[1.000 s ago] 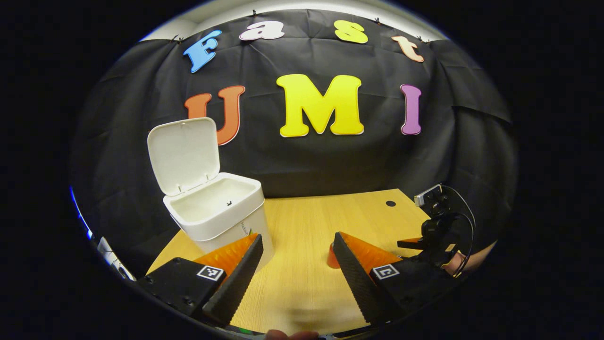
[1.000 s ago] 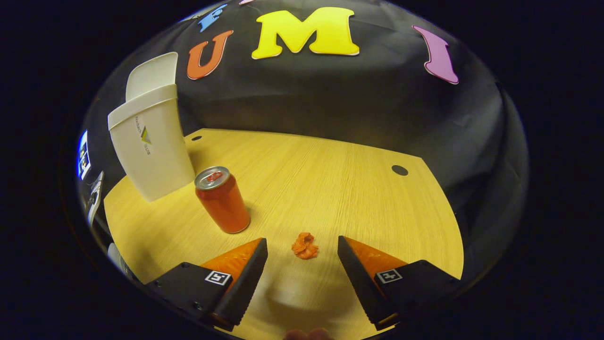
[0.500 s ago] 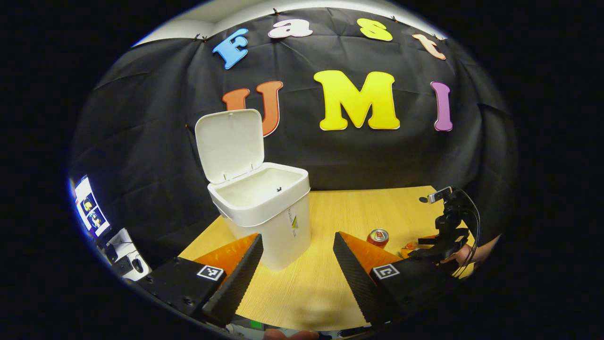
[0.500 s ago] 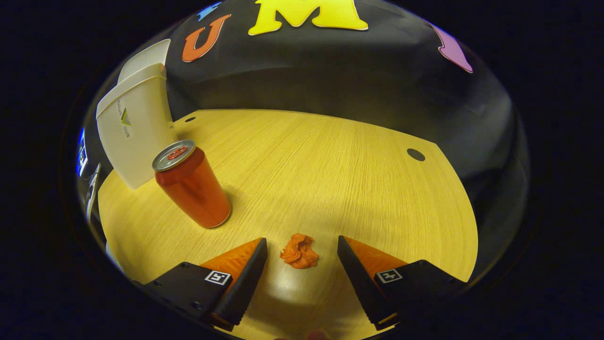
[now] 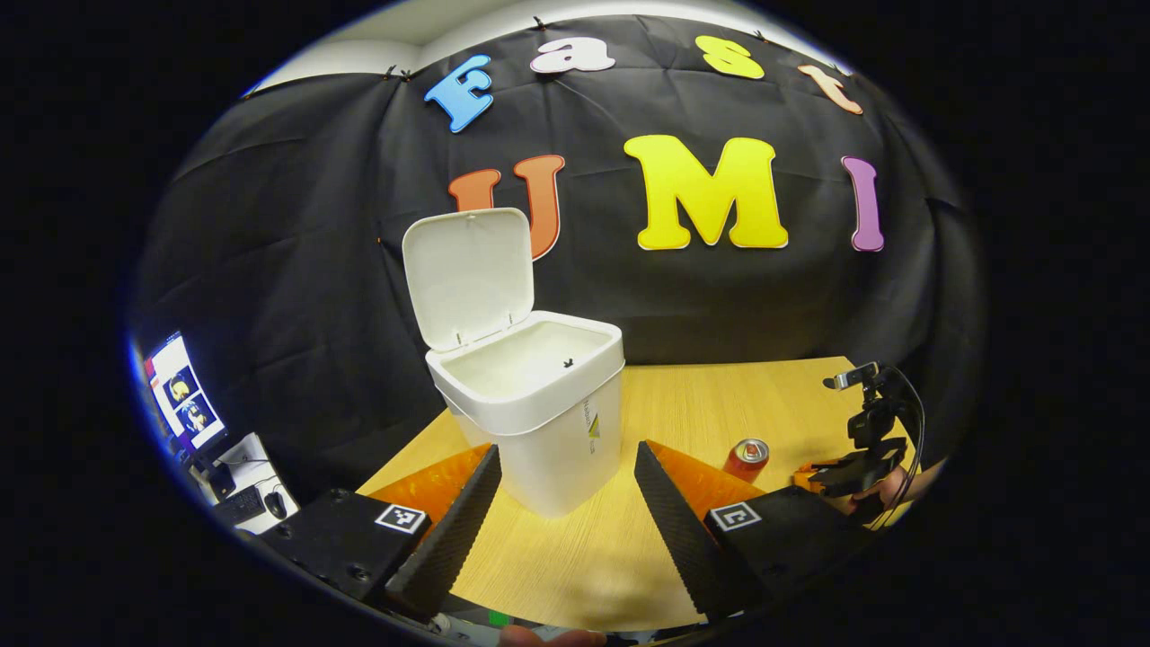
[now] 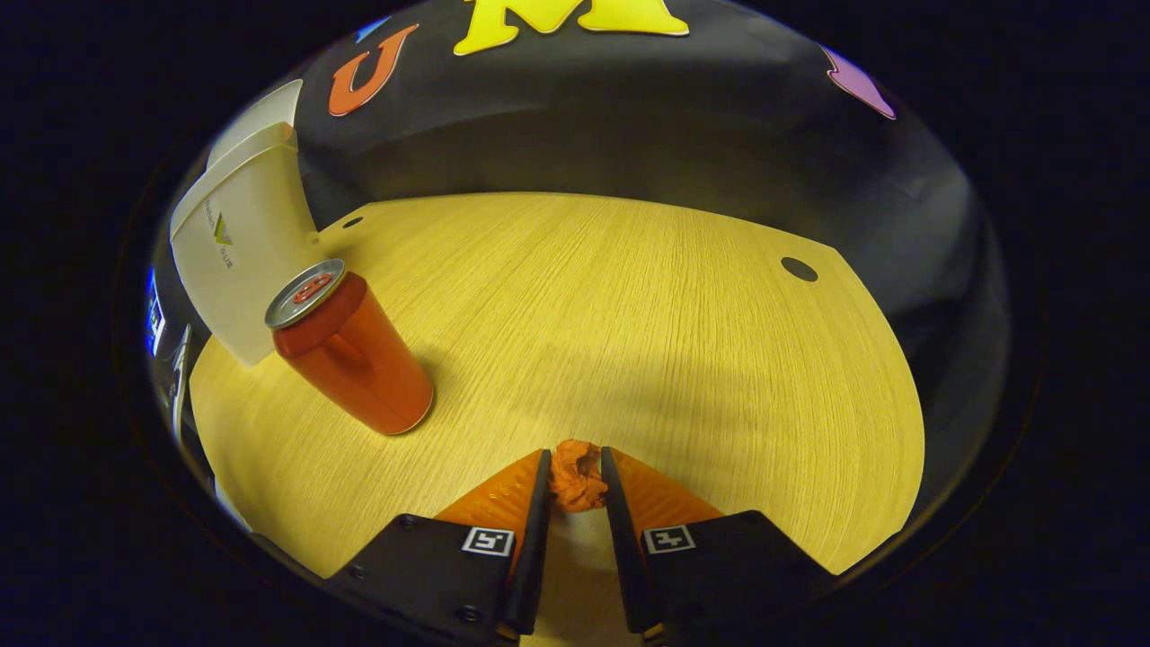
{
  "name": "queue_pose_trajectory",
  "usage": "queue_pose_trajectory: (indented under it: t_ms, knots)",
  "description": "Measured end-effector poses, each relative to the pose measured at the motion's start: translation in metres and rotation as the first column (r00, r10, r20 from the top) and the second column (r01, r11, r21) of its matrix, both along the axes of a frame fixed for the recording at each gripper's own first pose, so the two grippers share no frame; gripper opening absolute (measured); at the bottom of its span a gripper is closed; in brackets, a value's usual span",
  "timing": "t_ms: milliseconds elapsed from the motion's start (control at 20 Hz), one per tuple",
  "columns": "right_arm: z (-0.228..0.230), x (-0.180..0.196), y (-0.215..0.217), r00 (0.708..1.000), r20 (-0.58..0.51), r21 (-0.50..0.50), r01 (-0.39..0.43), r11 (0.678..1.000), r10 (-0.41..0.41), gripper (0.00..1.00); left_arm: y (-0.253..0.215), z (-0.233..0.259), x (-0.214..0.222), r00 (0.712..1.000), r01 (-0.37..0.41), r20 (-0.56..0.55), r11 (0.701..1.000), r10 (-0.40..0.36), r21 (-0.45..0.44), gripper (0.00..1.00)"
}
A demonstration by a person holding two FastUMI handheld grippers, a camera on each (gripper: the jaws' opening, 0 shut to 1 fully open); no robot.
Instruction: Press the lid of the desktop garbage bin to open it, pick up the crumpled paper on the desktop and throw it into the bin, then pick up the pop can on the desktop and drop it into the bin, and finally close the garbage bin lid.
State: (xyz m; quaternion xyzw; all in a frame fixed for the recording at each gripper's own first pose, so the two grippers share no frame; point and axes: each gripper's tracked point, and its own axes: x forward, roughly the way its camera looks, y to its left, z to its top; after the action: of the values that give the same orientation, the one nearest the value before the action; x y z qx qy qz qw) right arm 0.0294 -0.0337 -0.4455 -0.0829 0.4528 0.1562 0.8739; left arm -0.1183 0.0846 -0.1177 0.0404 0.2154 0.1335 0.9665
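In the right gripper view, the right hand-held gripper (image 6: 575, 472) was low over the wooden counter (image 6: 683, 341), its two fingers closed in on the crumpled paper (image 6: 575, 474), which sat squeezed between the tips with both pressing on it. The paper lay on or just above the counter surface near its front edge; which of the two could not be told. To the left of it, well apart, the pop can (image 6: 350, 355) stood upright on its base, its long axis vertical and its silver top with the pull tab facing up; the fisheye made it seem to lean toward the garbage bin (image 6: 238, 261), which stood just behind it near the counter's left edge.

The left gripper view showed the bin's inside: the garbage bin (image 5: 557, 422) stood upright with its lid (image 5: 467, 274) swung up and back on the rear hinge, the opening facing up. The left hand-held gripper (image 5: 566, 463) hung in front of the bin with its fingers wide apart and nothing between them. Farther right in that view, the pop can (image 5: 746, 460) stood on the counter (image 5: 701, 413), and beyond it the right hand-held gripper (image 5: 813, 472) was down at the counter, gripped by a hand (image 5: 889, 490). A monitor (image 5: 184, 404) glowed at the far left.
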Motion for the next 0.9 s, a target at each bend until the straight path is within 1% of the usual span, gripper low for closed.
queue_pose_trajectory:
  t_ms: [100,200,250,350,450,600,750,900]
  knots:
    - [0.001,-0.001,0.000,1.000,0.001,-0.012,0.000,1.000,0.000,0.15,0.000,0.002,0.003,1.000,0.013,0.004,1.000,-0.013,0.014,0.98]
    - [-0.001,-0.003,0.004,1.000,-0.017,0.003,0.001,1.000,-0.001,0.14,-0.001,0.006,0.003,1.000,0.026,0.016,0.999,-0.027,0.025,0.99]
    - [0.007,-0.007,0.006,1.000,-0.024,0.017,-0.005,1.000,0.005,0.06,0.000,0.007,0.004,0.999,0.032,0.020,0.999,-0.033,0.029,0.99]
    - [0.021,-0.010,0.010,1.000,-0.010,0.032,-0.002,0.999,0.002,0.06,0.000,0.007,0.003,0.999,0.043,0.024,0.999,-0.043,0.023,0.99]
    - [0.046,-0.013,0.014,1.000,0.015,0.053,0.000,0.999,-0.001,0.06,-0.002,0.004,0.003,0.998,0.058,0.030,0.998,-0.058,0.004,0.99]
    - [0.099,-0.018,0.028,0.997,0.072,0.116,-0.013,0.993,0.005,0.06,-0.006,-0.003,0.006,0.996,0.082,0.035,0.996,-0.082,-0.020,1.00]
    - [0.156,-0.021,0.038,0.990,0.142,0.157,-0.021,0.987,-0.002,0.06,-0.009,-0.015,0.009,0.994,0.106,0.036,0.994,-0.105,-0.029,0.99]
    - [0.213,-0.024,0.058,0.979,0.204,0.202,-0.059,0.978,0.017,0.06,-0.010,-0.029,0.015,0.992,0.123,0.039,0.991,-0.120,-0.060,0.99]
